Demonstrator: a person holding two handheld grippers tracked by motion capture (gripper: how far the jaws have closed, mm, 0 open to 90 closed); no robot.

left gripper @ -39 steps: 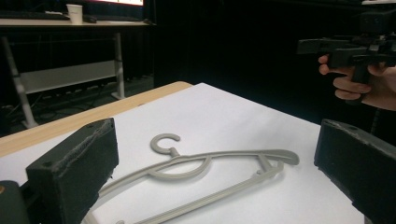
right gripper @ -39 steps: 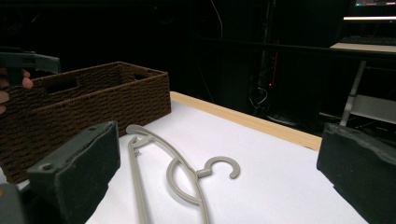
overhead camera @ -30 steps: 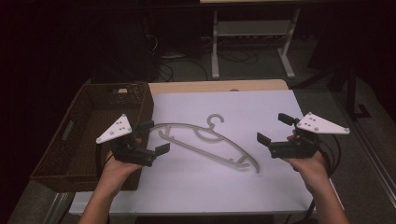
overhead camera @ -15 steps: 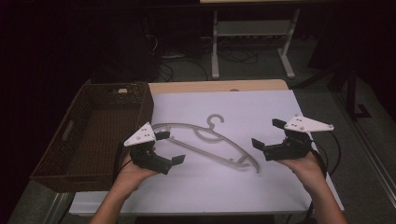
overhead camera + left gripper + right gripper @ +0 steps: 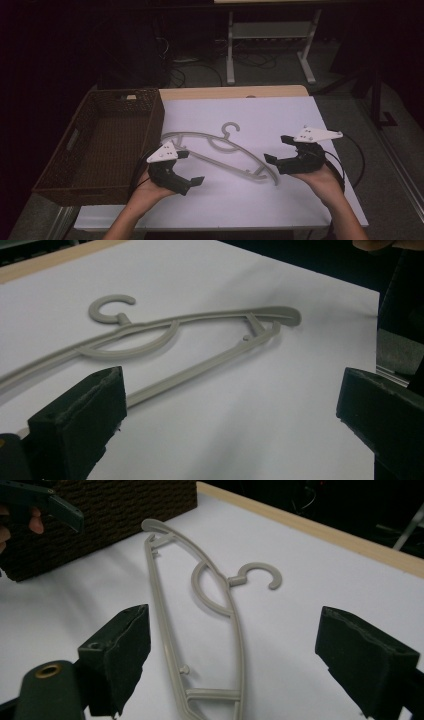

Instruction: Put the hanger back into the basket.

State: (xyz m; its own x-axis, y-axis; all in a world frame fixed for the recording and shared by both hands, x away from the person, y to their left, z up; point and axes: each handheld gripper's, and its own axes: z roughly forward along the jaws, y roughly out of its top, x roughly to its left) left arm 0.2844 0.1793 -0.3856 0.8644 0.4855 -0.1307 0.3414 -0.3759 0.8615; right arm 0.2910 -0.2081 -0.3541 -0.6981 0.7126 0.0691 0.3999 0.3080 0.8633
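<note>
Flat on the white surface (image 5: 280, 115) a grey hanger (image 5: 225, 152) is laid, hook toward the far side, its left end just beside the brown wicker basket (image 5: 100, 145). Near its left end the left gripper (image 5: 187, 170) is held with jaws wide apart and nothing between them. At its right end the right gripper (image 5: 279, 149) is held; its jaws have just been closing, yet are seen open, the hanger's tip between them ungripped.
</note>
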